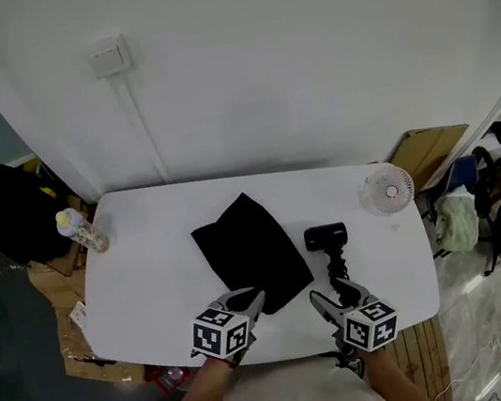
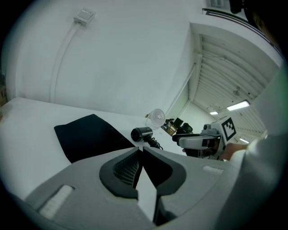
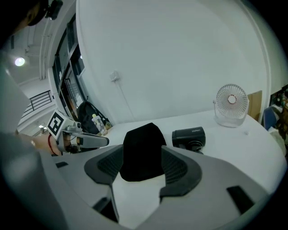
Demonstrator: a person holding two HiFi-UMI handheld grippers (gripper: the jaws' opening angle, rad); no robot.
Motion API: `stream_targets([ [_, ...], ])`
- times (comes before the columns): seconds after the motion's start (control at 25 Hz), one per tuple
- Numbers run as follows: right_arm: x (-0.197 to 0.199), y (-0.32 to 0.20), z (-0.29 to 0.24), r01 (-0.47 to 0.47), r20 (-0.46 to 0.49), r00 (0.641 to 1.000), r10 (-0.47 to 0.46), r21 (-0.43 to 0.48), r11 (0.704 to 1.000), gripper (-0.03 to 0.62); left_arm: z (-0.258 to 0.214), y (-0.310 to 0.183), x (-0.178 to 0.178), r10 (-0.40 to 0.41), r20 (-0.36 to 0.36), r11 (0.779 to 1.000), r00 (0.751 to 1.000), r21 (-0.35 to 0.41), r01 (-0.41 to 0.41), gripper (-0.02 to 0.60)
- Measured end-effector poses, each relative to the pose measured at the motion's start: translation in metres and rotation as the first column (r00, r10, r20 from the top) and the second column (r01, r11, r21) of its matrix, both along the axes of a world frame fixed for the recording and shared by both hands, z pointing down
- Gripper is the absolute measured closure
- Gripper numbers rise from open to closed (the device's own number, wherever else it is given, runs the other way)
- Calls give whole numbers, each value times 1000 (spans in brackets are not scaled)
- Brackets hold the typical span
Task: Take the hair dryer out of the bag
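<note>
Nearest the head camera, the left gripper (image 1: 251, 299) and the right gripper (image 1: 335, 297) are held over the near edge of the table (image 1: 139, 271), just on the near side of the bag (image 1: 251, 252). The left gripper's jaws are pressed together with nothing caught between them. The right gripper's jaws are spread, and only the bag, farther off, is seen through the gap. The hair dryer (image 1: 329, 241) is found outside the bag, lying on the table just to the bag's right, with its handle and cord pointed toward the right gripper. It appears to be touched by neither gripper, though the cord end lies close to the right gripper's tips. The bag is seen lying flat and slack. The removal is therefore judged to be done, and the step in hand to be the close of the task. Nothing more seems to be called for next than that both grippers be kept clear of the dryer and the bag.
</note>
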State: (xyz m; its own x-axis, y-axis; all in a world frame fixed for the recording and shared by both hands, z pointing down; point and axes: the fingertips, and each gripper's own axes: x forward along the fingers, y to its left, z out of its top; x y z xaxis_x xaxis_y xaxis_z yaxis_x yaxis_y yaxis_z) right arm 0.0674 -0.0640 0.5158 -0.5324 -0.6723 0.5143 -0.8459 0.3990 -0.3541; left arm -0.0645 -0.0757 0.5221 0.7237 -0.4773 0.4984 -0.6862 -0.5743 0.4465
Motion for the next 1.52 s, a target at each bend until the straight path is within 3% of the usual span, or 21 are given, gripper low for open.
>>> stream_targets([
  [0.12,-9,5,-11,33,12,999,-33,22,999,349,-11,8,2,9,-18,1000,1000,17,-9,560],
  [0.4,-13,15,-28,40,2,999,-40,72,997,549,-24,21,10,38,-23,998,999,53,-36,561],
  [0.68,-13,27,-32,45,-25,999,-43,65,997,577,-33,26,12,50,-27,996,998,72,-48,561],
  [1.52,-18,50,-31,50,-69,997,-47,45,998,579,-37,48,14,88,-19,993,996,85,-86,561],
])
